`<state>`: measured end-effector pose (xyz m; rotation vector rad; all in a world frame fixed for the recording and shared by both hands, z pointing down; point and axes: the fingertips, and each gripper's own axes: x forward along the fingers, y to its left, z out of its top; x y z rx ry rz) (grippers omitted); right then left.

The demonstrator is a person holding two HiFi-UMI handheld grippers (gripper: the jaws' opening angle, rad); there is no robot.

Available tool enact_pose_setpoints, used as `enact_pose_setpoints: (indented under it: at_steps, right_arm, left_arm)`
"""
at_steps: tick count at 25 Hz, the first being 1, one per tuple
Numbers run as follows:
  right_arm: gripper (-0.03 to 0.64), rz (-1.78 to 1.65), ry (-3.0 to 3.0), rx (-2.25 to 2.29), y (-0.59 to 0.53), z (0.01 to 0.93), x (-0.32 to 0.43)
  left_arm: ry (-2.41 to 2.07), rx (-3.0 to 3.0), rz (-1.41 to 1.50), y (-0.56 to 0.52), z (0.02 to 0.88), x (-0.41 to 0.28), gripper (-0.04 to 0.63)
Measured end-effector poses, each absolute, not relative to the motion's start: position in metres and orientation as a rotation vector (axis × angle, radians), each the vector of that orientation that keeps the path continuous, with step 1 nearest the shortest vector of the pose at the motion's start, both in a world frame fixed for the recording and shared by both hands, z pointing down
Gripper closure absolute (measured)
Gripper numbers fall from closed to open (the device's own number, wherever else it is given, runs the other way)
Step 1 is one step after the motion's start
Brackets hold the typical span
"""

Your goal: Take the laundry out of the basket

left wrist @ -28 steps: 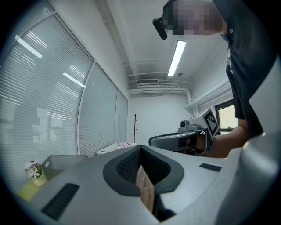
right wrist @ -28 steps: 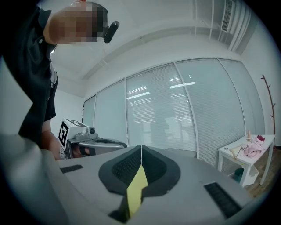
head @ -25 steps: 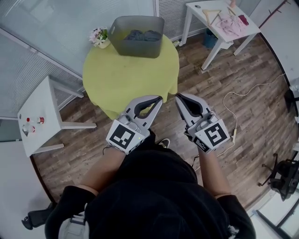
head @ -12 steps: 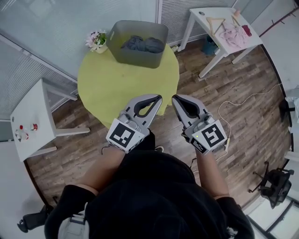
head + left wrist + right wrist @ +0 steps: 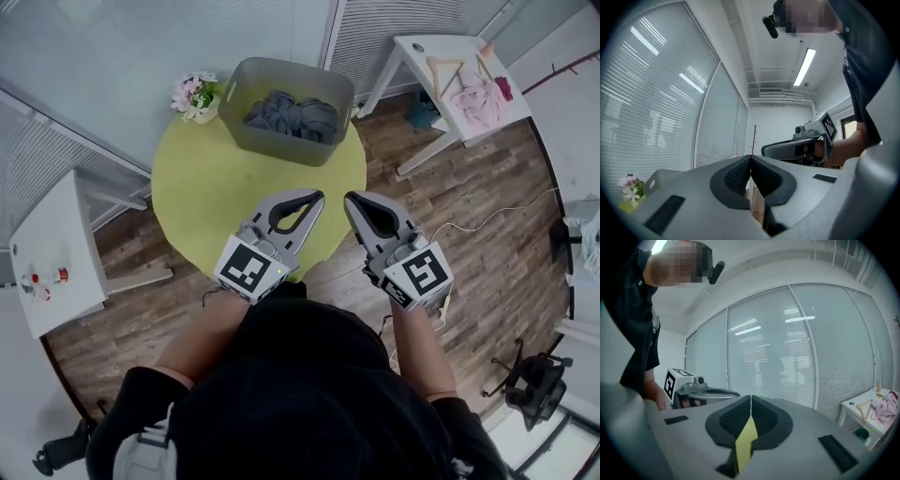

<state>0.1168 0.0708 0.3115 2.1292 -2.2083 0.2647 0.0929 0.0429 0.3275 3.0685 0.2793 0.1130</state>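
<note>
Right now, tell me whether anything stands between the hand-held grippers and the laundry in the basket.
Nothing visible does. Only bare yellow tabletop lies between the left hand-held gripper, the right hand-held gripper and the open-topped basket holding the laundry.

Both the left gripper (image 5: 317,195) and the right gripper (image 5: 348,200) sit farther forward than 1 second ago, now over the near edge of the yellow table (image 5: 211,192) and closer to the basket (image 5: 281,147) of grey laundry (image 5: 292,115).
</note>
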Motion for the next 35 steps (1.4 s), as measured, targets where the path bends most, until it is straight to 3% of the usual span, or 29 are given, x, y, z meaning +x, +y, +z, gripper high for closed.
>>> enact_pose_setpoints:
  at_steps: [17, 35]
  right_arm:
    - [0.591, 0.27, -2.308, 1.928, -0.015, 0.331, 0.168]
    - [0.591, 0.21, -2.577, 1.451, -0.125, 0.369, 0.281]
  left_arm:
    - [0.028, 3.063, 0.081, -0.044, 0.34, 0.132, 0.586]
    - [-0.674, 2.982, 0.037, -0.129, 0.357, 0.212, 0.586]
